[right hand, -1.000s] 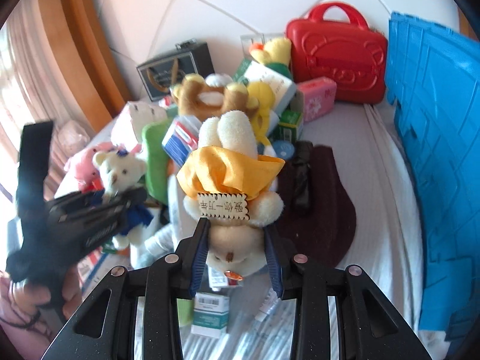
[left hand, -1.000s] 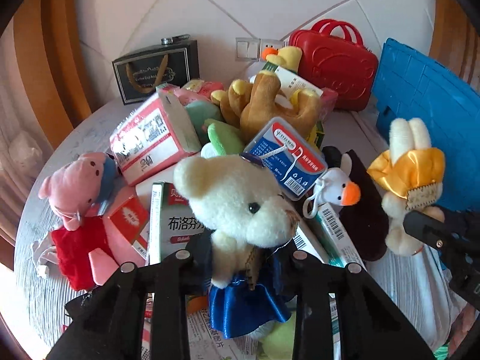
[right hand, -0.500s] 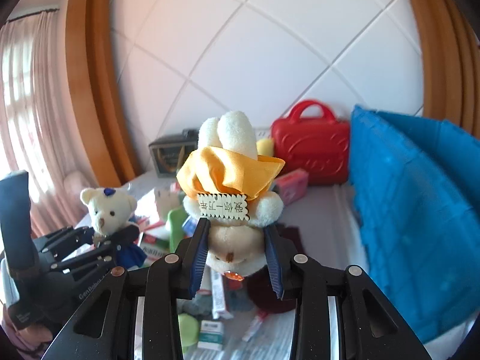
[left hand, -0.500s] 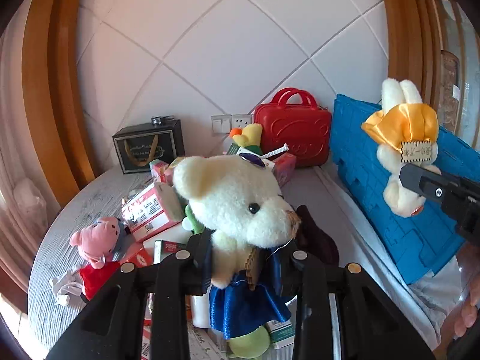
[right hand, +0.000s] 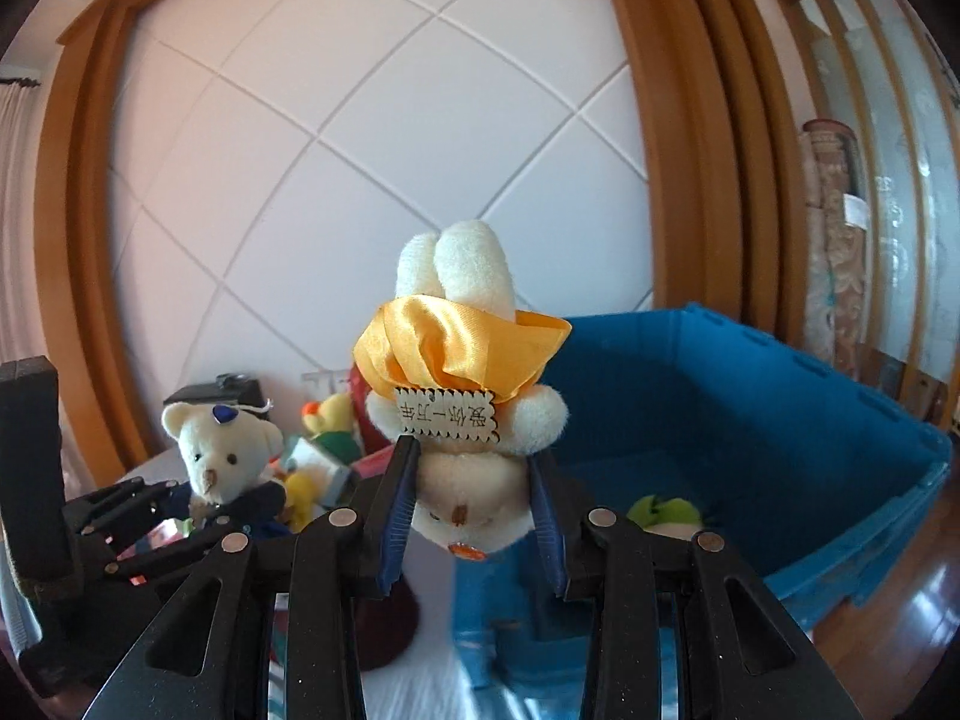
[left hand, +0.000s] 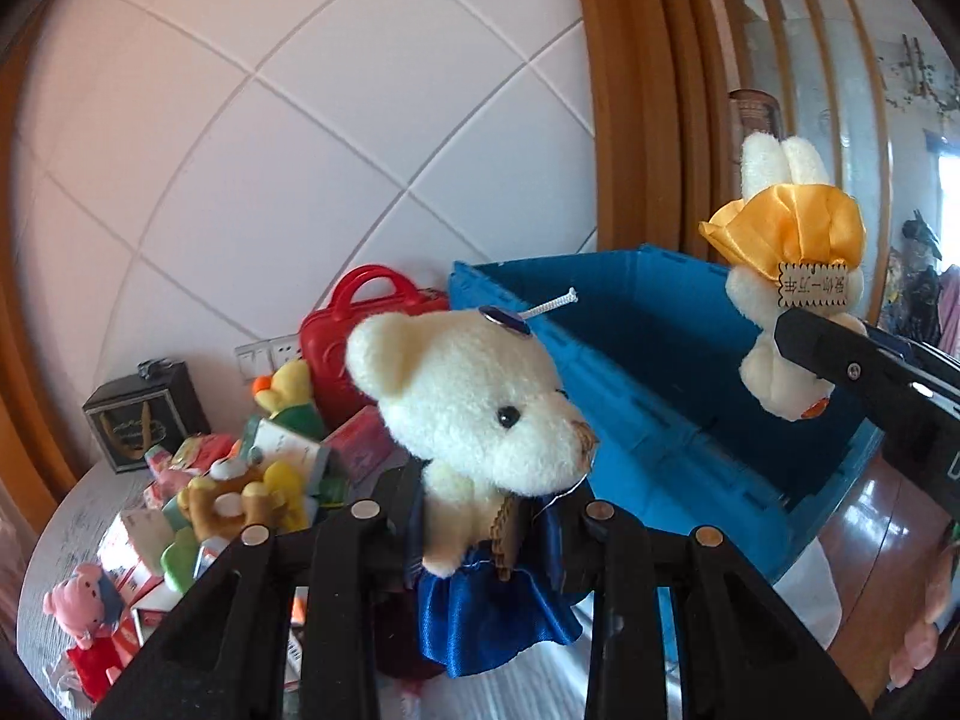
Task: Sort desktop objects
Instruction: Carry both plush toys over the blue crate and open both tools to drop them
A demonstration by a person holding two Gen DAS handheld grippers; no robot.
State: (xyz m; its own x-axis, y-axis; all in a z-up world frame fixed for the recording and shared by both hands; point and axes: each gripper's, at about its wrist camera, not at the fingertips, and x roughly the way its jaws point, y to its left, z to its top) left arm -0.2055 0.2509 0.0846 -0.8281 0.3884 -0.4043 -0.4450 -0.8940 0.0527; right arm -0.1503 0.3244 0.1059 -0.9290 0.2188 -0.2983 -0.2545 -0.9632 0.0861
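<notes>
My left gripper (left hand: 483,510) is shut on a cream teddy bear (left hand: 474,408) in a blue satin dress, held high in the air beside the blue crate (left hand: 660,384). My right gripper (right hand: 471,516) is shut on a cream rabbit plush (right hand: 468,420) with an orange satin skirt, hanging head down, at the near left rim of the blue crate (right hand: 750,420). The rabbit also shows in the left wrist view (left hand: 786,276), above the crate. The bear shows in the right wrist view (right hand: 219,450) at the left.
The round table (left hand: 72,528) down left holds a pile of toys and boxes: a pink pig plush (left hand: 81,600), a brown plush (left hand: 234,498), a red toy case (left hand: 360,330), a black box (left hand: 144,414). A green plush (right hand: 666,510) lies inside the crate.
Both grippers have risen from the table pile and swung right towards the blue crate, each still holding its plush. The crate's inside has come into view.
</notes>
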